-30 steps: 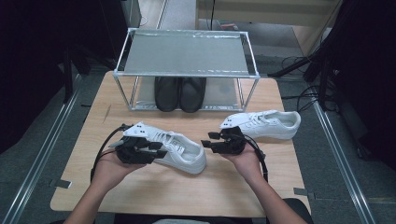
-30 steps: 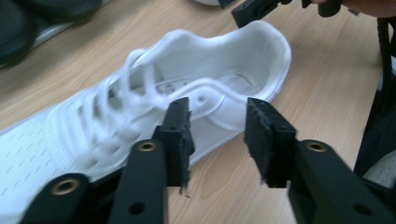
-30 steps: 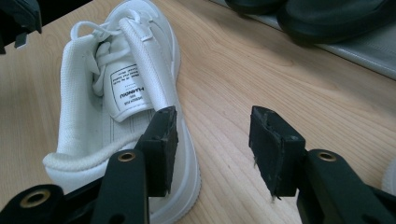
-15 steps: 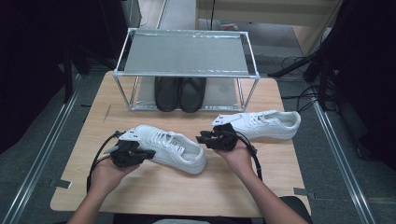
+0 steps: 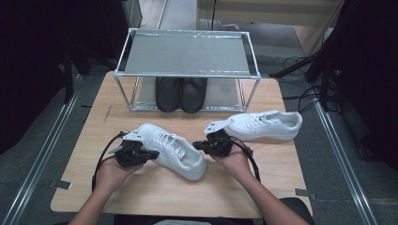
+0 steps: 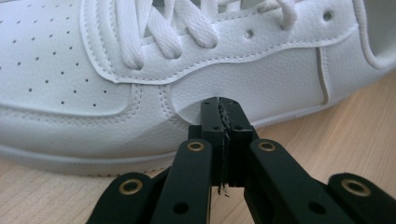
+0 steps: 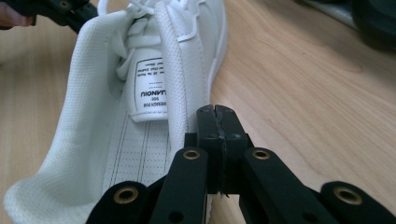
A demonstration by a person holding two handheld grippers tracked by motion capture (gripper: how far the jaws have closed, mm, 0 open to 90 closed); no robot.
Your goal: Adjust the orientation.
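A white sneaker (image 5: 171, 150) lies on the wooden table (image 5: 141, 197) between my hands, toe far left and heel near right. My left gripper (image 5: 152, 153) is shut and holds nothing; its jaws have just been closing, and the joined tips (image 6: 219, 105) rest at the sneaker's side panel (image 6: 140, 93). My right gripper (image 5: 197, 145) is also shut and holds nothing; its jaws have just been closing. Its tips (image 7: 215, 114) stand beside the heel collar of the sneaker (image 7: 116, 140), outside the opening. The left gripper (image 7: 60, 9) shows beyond the shoe.
A second white sneaker (image 5: 263, 125) lies to the right, just beyond my right hand. A metal-framed rack (image 5: 187, 51) stands at the table's far edge, with a pair of black shoes (image 5: 180, 93) on its bottom level. Bare wood stretches along the near edge.
Both grippers' jaws went from apart to closed. The left hand sank toward the table beside the sneaker. The right gripper slid left toward the sneaker's heel.
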